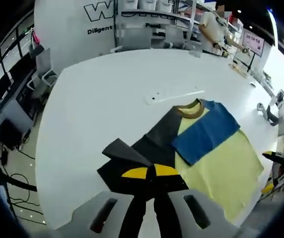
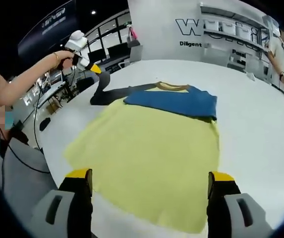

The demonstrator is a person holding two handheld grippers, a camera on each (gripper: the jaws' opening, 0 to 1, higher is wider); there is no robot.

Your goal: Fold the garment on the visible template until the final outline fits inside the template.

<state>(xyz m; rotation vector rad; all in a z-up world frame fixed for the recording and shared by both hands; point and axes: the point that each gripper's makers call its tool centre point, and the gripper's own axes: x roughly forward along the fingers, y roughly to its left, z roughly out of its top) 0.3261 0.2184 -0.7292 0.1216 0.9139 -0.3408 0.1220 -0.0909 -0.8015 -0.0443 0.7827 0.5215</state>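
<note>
**Dark sleeve being carried in over the shirt**

The garment (image 2: 152, 148), a yellow shirt with a blue sleeve (image 2: 174, 103) already folded across its chest, is lying flat on the white table (image 1: 107, 99). The left gripper (image 1: 150, 173) is clenching the dark sleeve (image 1: 147, 148), lifting it off the table on the shirt's left side. The right gripper (image 2: 152, 186) is hovering over the near hem, jaws spread wide and holding nothing. By my reading, the sleeve fold is underway; next, the sleeve needs laying across the chest and releasing. No template outline is discernible.
</note>
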